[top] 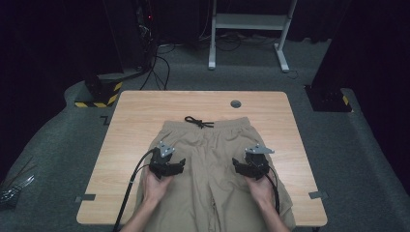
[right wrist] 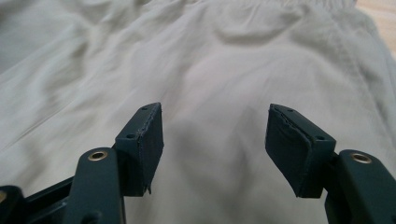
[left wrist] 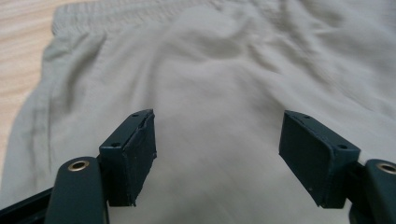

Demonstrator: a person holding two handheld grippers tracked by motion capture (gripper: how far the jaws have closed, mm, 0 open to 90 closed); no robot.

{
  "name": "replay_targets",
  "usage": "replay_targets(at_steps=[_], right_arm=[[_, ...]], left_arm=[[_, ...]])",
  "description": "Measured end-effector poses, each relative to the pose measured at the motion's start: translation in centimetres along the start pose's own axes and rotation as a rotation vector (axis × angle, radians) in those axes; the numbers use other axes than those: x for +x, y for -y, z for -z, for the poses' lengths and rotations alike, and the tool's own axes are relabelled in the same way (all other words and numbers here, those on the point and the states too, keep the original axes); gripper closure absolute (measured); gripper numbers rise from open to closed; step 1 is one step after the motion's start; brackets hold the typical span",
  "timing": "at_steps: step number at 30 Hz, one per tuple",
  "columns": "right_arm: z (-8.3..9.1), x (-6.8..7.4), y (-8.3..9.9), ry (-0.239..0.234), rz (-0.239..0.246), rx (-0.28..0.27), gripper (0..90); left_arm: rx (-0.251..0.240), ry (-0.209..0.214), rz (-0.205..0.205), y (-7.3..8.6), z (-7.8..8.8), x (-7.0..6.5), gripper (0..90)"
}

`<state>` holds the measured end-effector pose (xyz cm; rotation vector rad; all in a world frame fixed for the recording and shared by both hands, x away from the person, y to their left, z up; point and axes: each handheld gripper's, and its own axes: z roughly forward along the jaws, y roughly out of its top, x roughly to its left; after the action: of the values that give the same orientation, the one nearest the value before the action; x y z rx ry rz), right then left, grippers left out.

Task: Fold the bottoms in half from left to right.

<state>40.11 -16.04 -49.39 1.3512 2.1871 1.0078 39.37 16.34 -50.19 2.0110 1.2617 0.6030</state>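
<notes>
With both jaws spread over the shorts (top: 212, 159), I judged it best to pinch each side evenly.

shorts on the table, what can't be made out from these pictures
- Leg hems of the shorts: high view, cut off by the bottom edge and the forearms.
- Black drawstring knot: high view, too small.
- Whether left gripper or right gripper touches the cloth: open jaws hide any contact.
</notes>
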Motion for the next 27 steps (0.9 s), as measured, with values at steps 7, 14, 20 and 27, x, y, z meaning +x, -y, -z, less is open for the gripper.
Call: replay_targets(at_steps=[7,14,20,27], right_arm=[[-3.0,-0.3,-1.0,0.036,-0.003,0.041,37.1],[-3.4,0.2,0.2,0.035,0.051,0.068,35.2],[-1.7,0.5,2.2,0.021,0.061,0.038,35.2],[0.6,0.7,4.3,0.007,0.079,0.034,35.0]], left_arm=[[0.048,-0.029,-0.035,0.1,-2.3,0.2,28.1],[0.011,0.013,0.016,1.6,-1.7,-0.1,28.4],[0.011,0.03,0.011,3.1,0.1,-1.8,27.5],[0.042,0.095,-0.011,3.7,1.5,-2.9,29.1]])
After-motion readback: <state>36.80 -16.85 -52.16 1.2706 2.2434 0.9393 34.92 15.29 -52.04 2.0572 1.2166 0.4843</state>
